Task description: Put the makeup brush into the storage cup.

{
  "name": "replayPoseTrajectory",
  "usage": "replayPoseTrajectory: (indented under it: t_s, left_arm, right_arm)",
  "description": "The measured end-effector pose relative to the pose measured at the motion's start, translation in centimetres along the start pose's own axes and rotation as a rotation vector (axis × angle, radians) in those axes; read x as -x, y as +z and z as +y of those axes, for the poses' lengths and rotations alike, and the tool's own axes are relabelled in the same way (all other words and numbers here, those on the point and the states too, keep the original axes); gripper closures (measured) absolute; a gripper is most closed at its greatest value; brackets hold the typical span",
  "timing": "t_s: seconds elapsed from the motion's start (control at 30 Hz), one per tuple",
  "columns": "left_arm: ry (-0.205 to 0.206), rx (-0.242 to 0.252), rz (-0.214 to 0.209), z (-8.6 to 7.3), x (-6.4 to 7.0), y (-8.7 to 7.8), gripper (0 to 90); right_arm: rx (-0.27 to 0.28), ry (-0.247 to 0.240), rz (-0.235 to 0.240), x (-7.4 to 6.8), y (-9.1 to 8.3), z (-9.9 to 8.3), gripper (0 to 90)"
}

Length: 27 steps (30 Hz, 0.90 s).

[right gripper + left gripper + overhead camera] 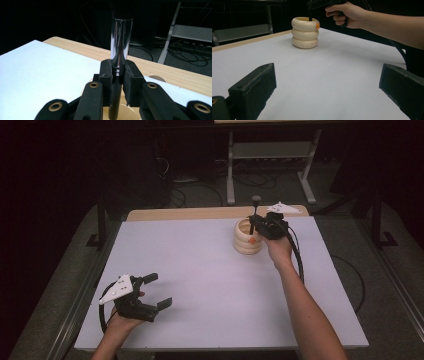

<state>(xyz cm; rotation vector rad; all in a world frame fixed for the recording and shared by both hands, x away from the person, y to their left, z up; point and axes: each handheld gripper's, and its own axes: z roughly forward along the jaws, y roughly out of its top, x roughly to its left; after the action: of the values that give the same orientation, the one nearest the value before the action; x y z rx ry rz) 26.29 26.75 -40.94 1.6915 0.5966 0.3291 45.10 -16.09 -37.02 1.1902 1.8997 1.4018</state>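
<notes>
A cream holder [247, 240] shaped like three stacked rings stands at the far right of the white table; it shows upright in the left gripper view [304, 32] with a small orange mark. My right gripper [256, 223] is shut on a brush [256, 207] with a dark handle and a shiny metal ferrule [121, 45]. The brush stands upright, its lower end inside the holder. My left gripper [157, 291] hovers low near the table's front left, open, with nothing between its fingers [254, 90].
The white table top [200, 285] has a wooden strip [190, 213] along its far edge. Beyond it stand a grey metal frame [270, 155] and cables on the dark floor. A black cable trails from my right gripper along the forearm [305, 305].
</notes>
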Motion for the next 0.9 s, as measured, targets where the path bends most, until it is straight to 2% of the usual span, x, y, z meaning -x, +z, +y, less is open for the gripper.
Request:
replayPoseTrajectory:
  t_s: [0.3, 0.37, 0.43, 0.5, 0.63, 0.77, 0.9]
  left_arm:
    - [-0.001, -0.001, -0.007, 0.0, 0.1, 0.1, 0.5]
    - [0.000, -0.001, -0.008, 0.0, 0.1, 0.1, 0.4]
    - [-0.001, 0.000, -0.009, 0.0, 0.1, 0.1, 0.5]
    - [-0.002, 0.001, -0.009, 0.0, 0.1, 0.1, 0.5]
    - [-0.002, 0.001, -0.009, 0.0, 0.1, 0.1, 0.4]
    - [0.002, 0.000, -0.011, 0.0, 0.1, 0.1, 0.5]
    - [-0.003, -0.001, -0.006, 0.1, 0.0, 0.2, 0.5]
  right_arm:
    - [-0.035, -0.005, 0.000, -0.1, 0.4, -0.3, 77.1]
    - [-0.034, -0.007, -0.004, -0.1, 0.5, -0.3, 74.7]
    - [-0.025, 0.003, -0.008, 0.0, 0.5, -0.3, 57.0]
    - [-0.016, 0.019, -0.004, 0.2, 0.4, -0.3, 44.0]
    - [-0.006, 0.038, -0.017, 0.5, 0.3, -0.3, 26.6]
    - [0.002, 0.053, -0.028, 0.8, -0.1, -0.2, 18.5]
    - [0.000, 0.061, -0.029, 1.0, -0.7, -0.1, 16.3]
